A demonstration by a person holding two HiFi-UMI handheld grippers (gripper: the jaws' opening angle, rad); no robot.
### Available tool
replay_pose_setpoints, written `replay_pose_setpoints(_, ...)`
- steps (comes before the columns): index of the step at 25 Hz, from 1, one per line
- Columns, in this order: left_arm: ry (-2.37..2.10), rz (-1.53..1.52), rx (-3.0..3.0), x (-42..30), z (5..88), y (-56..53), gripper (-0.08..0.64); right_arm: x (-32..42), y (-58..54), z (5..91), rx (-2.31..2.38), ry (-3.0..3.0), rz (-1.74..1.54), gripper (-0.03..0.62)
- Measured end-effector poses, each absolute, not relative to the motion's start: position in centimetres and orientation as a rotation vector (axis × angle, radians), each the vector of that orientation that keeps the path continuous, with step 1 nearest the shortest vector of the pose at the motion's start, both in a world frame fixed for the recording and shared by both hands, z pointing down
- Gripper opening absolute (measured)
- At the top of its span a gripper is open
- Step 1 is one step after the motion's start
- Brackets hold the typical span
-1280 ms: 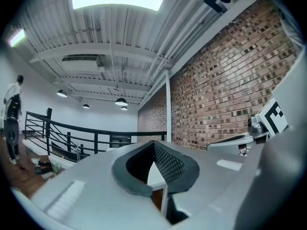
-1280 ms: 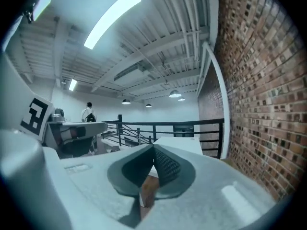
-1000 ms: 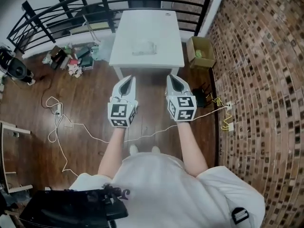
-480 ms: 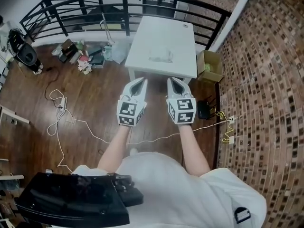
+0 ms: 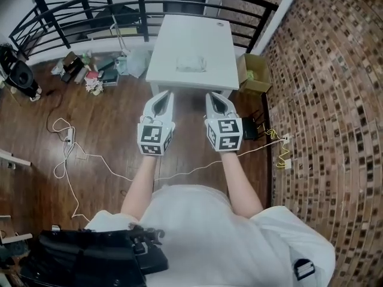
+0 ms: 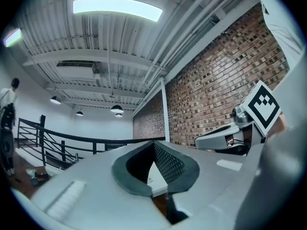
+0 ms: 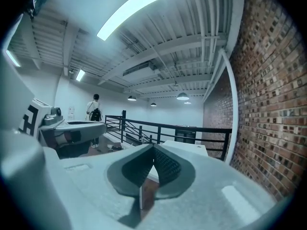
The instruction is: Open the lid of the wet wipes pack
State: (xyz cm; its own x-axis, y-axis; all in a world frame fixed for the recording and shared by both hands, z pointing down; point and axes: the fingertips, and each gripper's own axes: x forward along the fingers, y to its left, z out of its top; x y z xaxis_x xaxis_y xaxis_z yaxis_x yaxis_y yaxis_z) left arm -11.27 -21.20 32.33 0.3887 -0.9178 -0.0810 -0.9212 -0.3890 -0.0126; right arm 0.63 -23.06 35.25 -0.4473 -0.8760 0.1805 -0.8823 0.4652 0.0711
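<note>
The person stands facing a white table with arms held out, a gripper in each hand. The left gripper and the right gripper are side by side and a little apart, both pointing towards the table's near edge. Neither touches anything.

Each gripper's own view shows its jaws brought together at the tips with nothing caught between them (only a sliver of the table top shows through the gap lower down). So both tongs are closed and empty.

The wet wipes pack lies flat near the middle of the table, a pale, crinkly packet well beyond the jaw tips. It is too small from here to tell how its lid sits.

A black railing curves round behind the table, and a brick wall runs along the person's right. An open cardboard box stands on the wood floor just beside the table's right corner, against that wall. To the left, a heap of clutter sits under the railing, and a white cable loops across the boards. In the right gripper view, another person stands far off by the railing.
</note>
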Motion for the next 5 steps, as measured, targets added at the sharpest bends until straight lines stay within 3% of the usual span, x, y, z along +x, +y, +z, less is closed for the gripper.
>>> replay_pose_setpoints(5, 1.726, 0.117, -2.572, -11.8, 34.3, -21.1, 0.017, -0.1, -22.5, 37.7, 1.525, -2.507, 0.058, -0.009)
